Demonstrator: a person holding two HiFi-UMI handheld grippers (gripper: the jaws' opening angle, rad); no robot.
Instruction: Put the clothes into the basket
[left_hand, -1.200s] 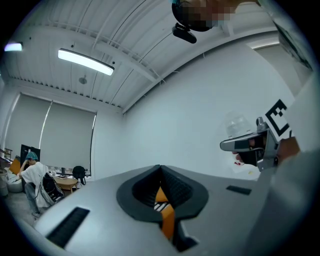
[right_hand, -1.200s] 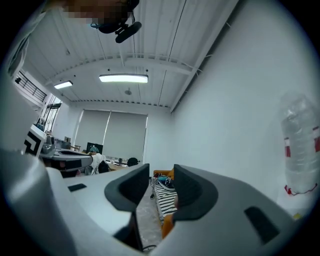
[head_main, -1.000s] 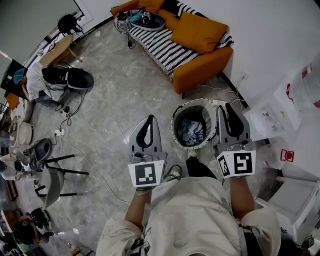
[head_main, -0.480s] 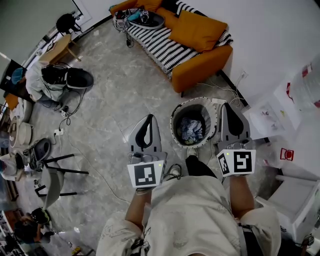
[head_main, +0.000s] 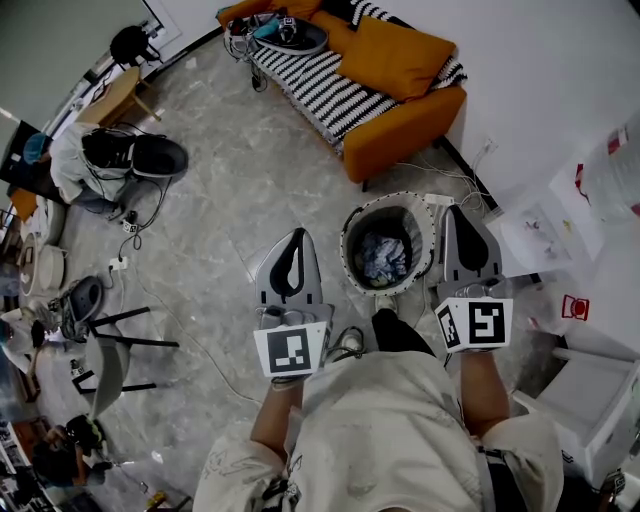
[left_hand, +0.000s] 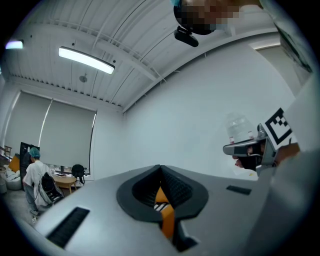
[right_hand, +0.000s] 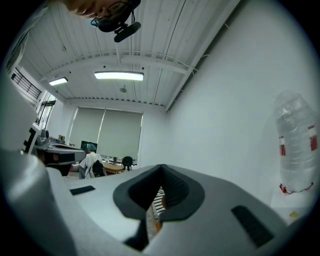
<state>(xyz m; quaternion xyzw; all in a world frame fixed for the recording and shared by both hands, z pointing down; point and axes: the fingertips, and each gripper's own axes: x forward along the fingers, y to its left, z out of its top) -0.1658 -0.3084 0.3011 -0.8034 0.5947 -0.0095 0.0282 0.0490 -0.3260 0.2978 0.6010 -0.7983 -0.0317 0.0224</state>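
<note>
- The person stands on the grey marbled floor (head_main: 240, 180) with both forearms stretched forward from the body, a gripper in each hand and both held about level.
- The left gripper (head_main: 297, 236) points ahead, just left of the basket (head_main: 346, 245). Its marker cube faces up, close to the person's waist.
- The right gripper (head_main: 458, 211) lies parallel to it at the basket's right edge, its tip reaching a little farther forward.
- In the left gripper view the fingers (left_hand: 180, 192) are closed together with nothing between them. Only a thin orange sliver of the room shows through the slit.
- In the right gripper view the right gripper's fingers are likewise shut and empty, with a striped pattern glimpsed through the narrow gap.
- The basket sits on the floor just in front of the person's feet, between the two grippers. It is round and upright, with a pale rim and a dark inside, and its mouth opens straight up.
- The clothes (head_main: 383, 258) lie inside it as a crumpled pale blue-and-white heap at the bottom. The bundle is roughly as wide as it is long, so it shows no clear long axis.
- Beyond the basket stands an orange sofa (head_main: 405, 135) draped with a striped blanket (head_main: 320, 95).
</note>
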